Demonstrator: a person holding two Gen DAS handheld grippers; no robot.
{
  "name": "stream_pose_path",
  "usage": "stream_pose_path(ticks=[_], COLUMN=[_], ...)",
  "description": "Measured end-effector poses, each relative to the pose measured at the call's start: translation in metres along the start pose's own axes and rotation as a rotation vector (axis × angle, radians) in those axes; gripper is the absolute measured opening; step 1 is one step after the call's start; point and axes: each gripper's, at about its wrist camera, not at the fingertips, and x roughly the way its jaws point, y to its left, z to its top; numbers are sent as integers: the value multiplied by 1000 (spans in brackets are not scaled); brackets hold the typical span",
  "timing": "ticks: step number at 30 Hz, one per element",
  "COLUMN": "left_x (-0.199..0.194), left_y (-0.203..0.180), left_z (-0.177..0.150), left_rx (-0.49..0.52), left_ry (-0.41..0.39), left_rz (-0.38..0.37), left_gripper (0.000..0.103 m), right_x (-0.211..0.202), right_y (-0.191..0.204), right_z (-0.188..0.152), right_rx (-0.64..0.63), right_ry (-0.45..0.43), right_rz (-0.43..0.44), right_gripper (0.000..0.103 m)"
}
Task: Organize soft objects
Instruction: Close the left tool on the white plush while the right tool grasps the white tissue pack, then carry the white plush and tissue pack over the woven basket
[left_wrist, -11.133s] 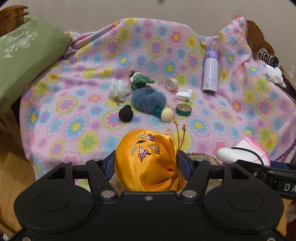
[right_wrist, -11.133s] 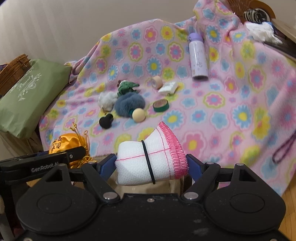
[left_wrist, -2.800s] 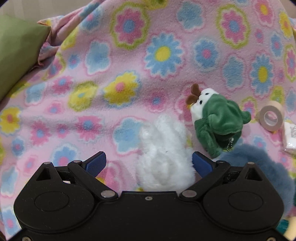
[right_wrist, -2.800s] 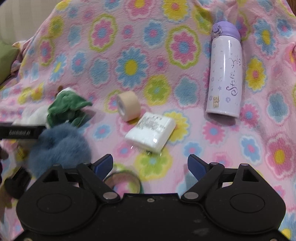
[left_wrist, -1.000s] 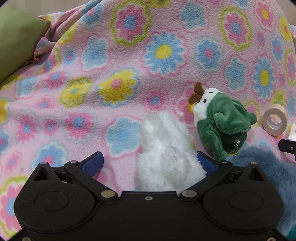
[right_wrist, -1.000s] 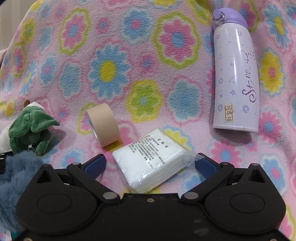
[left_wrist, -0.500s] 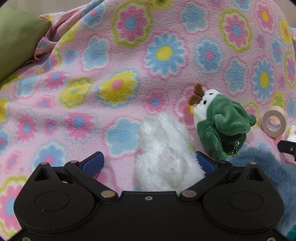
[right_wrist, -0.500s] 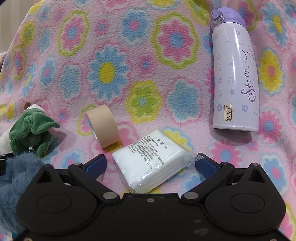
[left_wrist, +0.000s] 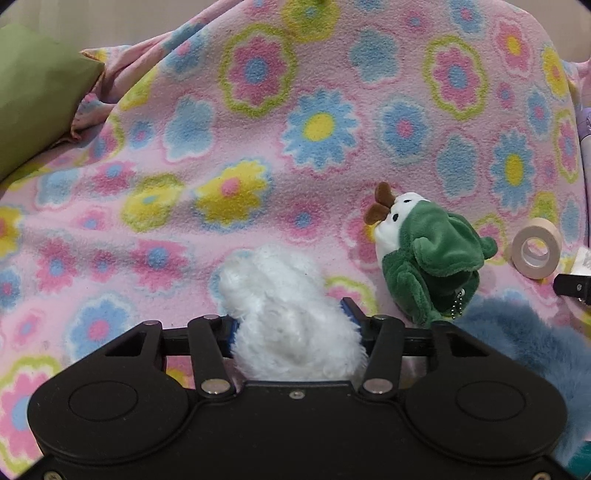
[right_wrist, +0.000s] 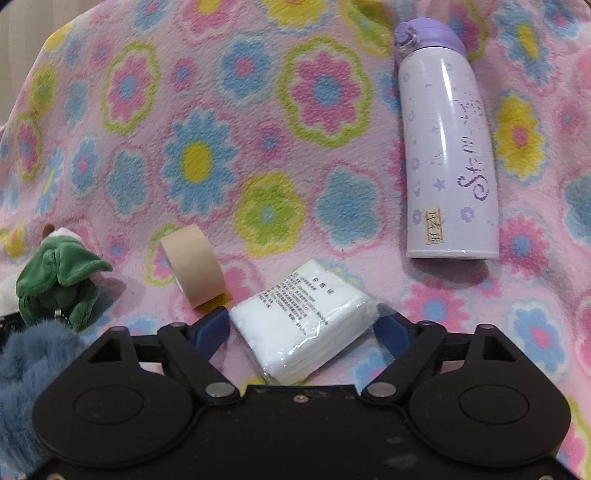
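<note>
My left gripper (left_wrist: 290, 321) is shut on a white fluffy plush (left_wrist: 284, 306) that lies on the flowered pink blanket (left_wrist: 258, 129). A green frog-hooded plush (left_wrist: 428, 254) lies just right of it, and a blue-grey furry piece (left_wrist: 517, 332) lies at the lower right. My right gripper (right_wrist: 301, 328) has its blue pads on both sides of a white packet of wipes in clear wrap (right_wrist: 306, 317); the left pad touches the packet, the right pad is at the wrap's edge. The green plush (right_wrist: 55, 280) and the blue fur (right_wrist: 33, 362) show at the left there.
A beige tape roll (right_wrist: 194, 269) stands just left of the packet, also in the left wrist view (left_wrist: 535, 253). A lilac flask (right_wrist: 447, 155) lies at the upper right. A green cushion (left_wrist: 33, 92) sits at the far left edge of the blanket.
My left gripper's jaws have closed onto the white fluffy plush. My right gripper's jaws have narrowed around the white packet.
</note>
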Motion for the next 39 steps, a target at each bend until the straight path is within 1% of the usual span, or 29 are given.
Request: stream_pose_path(ticks=[2, 6, 10, 11, 15, 19, 23, 27, 31, 35, 39], left_x=[-2, -4, -13, -16, -34, -64, -100, -141, -181, -217, -244], left_y=[0, -6, -14, -13, -7, -2, 0, -3, -12, -16, -20], left_z=[-1, 0, 0, 0, 7, 17, 27, 30, 23, 9, -8], left_rx=[6, 43, 98, 94, 20, -5, -29, -4, 26, 0, -13], left_ry=[1, -2, -9, -9, -16, -53, -90, -110, -137, -119, -86], left_rz=[3, 23, 38, 34, 2, -28, -58, -69, -89, -146, -177], left_gripper=[50, 48, 47, 47, 47, 47, 47, 47, 47, 47, 47], right_x=[-3, -7, -22, -28, -58, -90, -126, -163, -205, -247, -284], right_y=[-4, -6, -14, -17, -23, -25, -26, -24, -20, -20, -25], right_z=[-1, 1, 6, 7, 13, 16, 18, 15, 4, -13, -33], right_rx=[12, 12, 47, 54, 40, 17, 34, 51, 30, 16, 19], right_ry=[-6, 3, 35, 33, 12, -17, -45, -64, -84, -95, -92], right_rz=[-3, -31, -23, -16, 8, 29, 66, 105, 148, 196, 230], right_gripper=[76, 64, 61, 61, 61, 61, 61, 61, 61, 61, 61])
